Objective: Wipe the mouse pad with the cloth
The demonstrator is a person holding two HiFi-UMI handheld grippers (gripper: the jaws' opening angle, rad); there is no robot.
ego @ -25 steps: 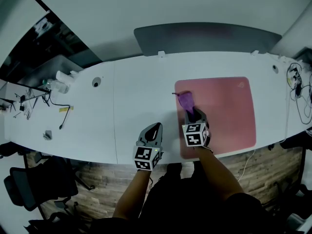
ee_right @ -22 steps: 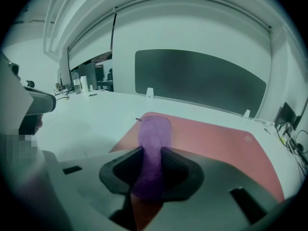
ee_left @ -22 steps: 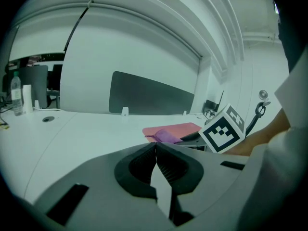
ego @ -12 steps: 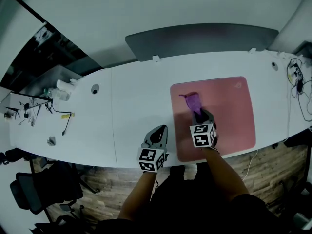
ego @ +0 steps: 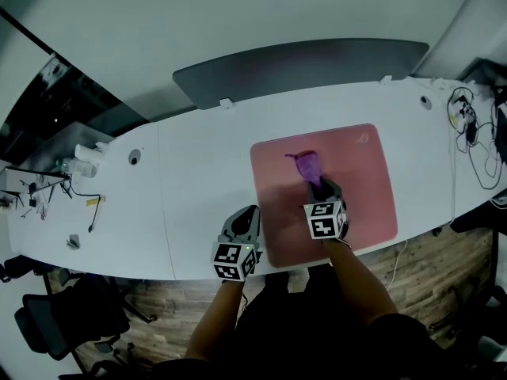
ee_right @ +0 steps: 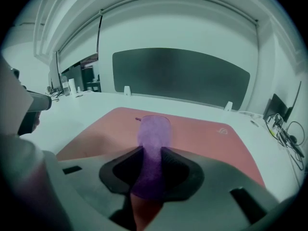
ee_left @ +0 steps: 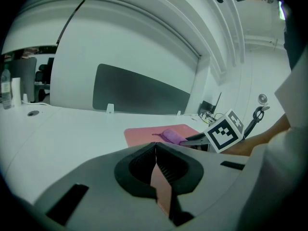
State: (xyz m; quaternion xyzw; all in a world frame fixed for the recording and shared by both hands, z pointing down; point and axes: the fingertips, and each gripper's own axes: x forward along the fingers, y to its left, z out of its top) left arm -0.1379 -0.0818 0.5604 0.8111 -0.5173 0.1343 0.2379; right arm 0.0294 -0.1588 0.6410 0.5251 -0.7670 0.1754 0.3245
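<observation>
We see the long white tabletop (ego: 198, 172) carrying the pink mouse pad (ego: 356, 180) close to its near edge, right of the middle. Our left tool (ego: 247, 216) is held at the near edge, just beside the pad's left side, its jaws pressed together with nothing between them. Our right tool (ego: 319, 187) is over the pad's left half, jaws clamped on the purple cloth (ego: 305, 165), whose free end lies on the pad and reaches toward the tabletop's far edge.
</observation>
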